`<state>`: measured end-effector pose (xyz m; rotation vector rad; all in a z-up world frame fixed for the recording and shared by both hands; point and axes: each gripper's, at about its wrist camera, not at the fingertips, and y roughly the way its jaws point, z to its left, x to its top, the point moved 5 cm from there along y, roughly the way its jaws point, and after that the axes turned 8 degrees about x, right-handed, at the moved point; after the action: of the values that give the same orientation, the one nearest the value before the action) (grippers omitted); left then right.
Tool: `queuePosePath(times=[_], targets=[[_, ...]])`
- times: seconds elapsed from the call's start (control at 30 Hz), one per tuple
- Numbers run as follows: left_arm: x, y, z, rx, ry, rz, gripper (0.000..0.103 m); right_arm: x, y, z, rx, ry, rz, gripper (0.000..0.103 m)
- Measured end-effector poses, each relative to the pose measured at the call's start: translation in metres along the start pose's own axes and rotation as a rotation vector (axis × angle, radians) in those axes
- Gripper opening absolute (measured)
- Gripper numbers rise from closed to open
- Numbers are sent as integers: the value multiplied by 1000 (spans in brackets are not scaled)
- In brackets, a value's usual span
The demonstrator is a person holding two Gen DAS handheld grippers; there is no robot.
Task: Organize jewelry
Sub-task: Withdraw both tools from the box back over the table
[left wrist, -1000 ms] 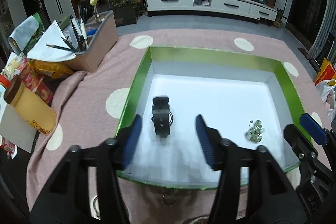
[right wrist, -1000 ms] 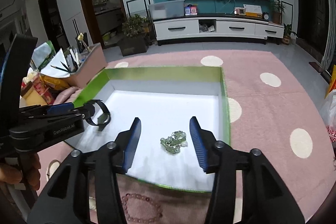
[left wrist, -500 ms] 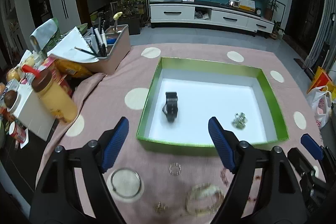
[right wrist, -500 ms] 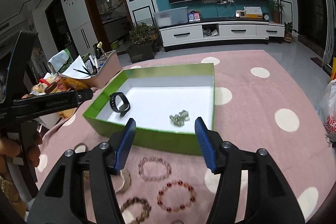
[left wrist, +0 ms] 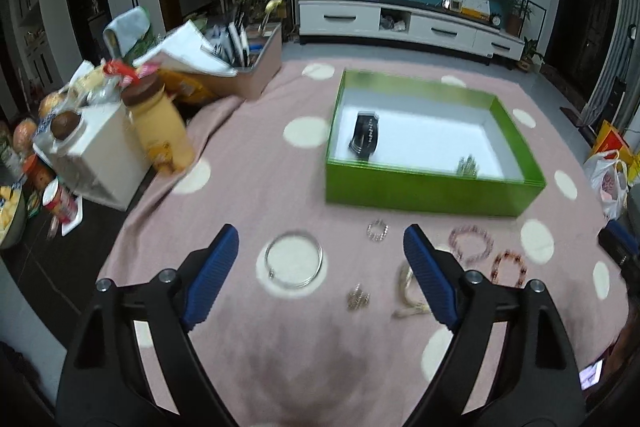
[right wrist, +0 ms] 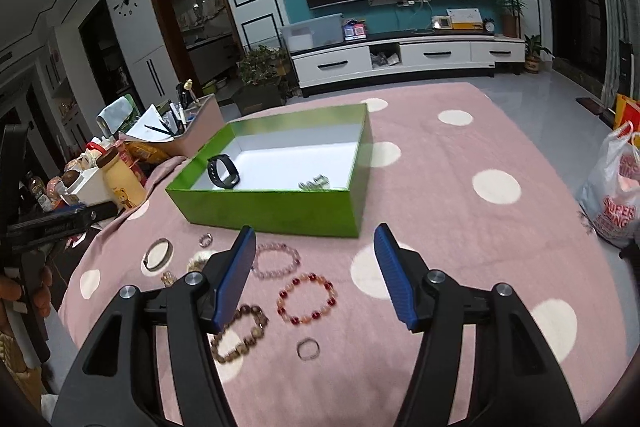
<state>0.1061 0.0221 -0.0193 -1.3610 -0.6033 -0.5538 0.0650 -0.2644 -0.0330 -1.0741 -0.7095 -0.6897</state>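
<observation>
Left edge of the left wrist view: clutter pile, a yellow bottle (left wrist: 160, 131) with brown cap beside a white box (left wrist: 100, 163), and a tan organizer bin (left wrist: 256, 67) with pens and papers, all at the edge of the pink polka-dot cloth (left wrist: 256, 179). Open cloth lies between the clutter and the green box (left wrist: 432, 187).

Left gripper (left wrist: 320, 271) is spread wide with nothing between its blue ribbed pads, hovering over a thin silver bangle (left wrist: 294, 259) at lower centre. To the right of it: a small beaded ring (left wrist: 377, 229), a small gold piece (left wrist: 357, 297), and a pale bracelet (left wrist: 408, 291) partly behind the right finger. Further right are a pink bead bracelet (left wrist: 471, 243) and a red bead bracelet (left wrist: 509, 269).

The box is glossy green card with a white inside. A black watch (left wrist: 364, 135) sits at its left side, green beads (left wrist: 467, 165) at its near right wall.

In the right wrist view, the right gripper (right wrist: 314, 277) is also spread and empty, above the cloth in front of the box. A brown bead bracelet (right wrist: 239, 333) lies lower left, and a small ring (right wrist: 308, 349) is at bottom centre. Bare cloth fills the right half. At the far right edge is a plastic bag (right wrist: 612, 187) with red print reading "SUPER".
</observation>
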Motion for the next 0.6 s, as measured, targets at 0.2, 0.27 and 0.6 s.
queuePosePath(times=[0.2, 0.27, 0.6], targets=[[-40, 4, 8, -21, -9, 64, 86, -17, -14, -12, -11, 34, 20, 62], [-50, 6, 8, -30, -5, 82, 86, -23, -17, -12, -12, 36, 28, 62], [-74, 11, 8, -57, -9, 122, 86, -49, -17, -4, -6, 7, 102, 62]])
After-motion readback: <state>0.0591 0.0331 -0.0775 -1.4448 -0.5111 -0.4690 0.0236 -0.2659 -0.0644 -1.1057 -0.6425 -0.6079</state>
